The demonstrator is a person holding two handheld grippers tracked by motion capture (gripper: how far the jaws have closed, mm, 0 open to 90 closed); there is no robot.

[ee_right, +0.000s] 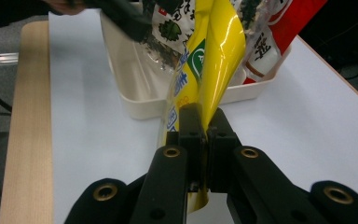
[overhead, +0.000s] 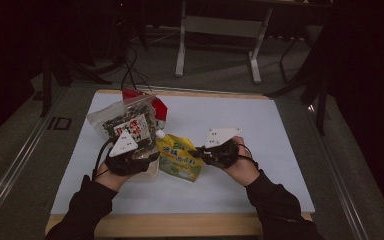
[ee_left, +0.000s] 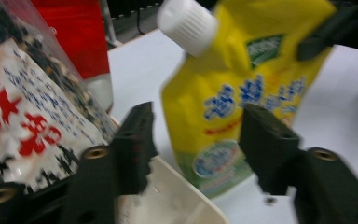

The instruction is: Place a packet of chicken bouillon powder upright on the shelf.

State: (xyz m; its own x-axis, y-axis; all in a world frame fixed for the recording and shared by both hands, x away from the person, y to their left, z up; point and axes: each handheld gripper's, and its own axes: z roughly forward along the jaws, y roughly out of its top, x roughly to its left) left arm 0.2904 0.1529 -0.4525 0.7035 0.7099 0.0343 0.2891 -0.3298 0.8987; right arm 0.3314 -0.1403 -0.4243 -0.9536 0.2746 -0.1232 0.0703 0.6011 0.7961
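Here the right hand-held gripper pinches the lower edge of the yellow spouted pouch, jaws pressed together on it. The left hand-held gripper stands spread, the pouch just ahead between its jaws, untouched. Beyond the pouch sits a cream tray on the desk, holding a seaweed bag and a red packet.

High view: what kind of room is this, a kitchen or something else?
Probably a lab or recording workspace, not a kitchen: a white-topped table in a dark room, cables trailing on the floor, a bare bench frame behind, and hand-held grippers handling a yellow pouch.
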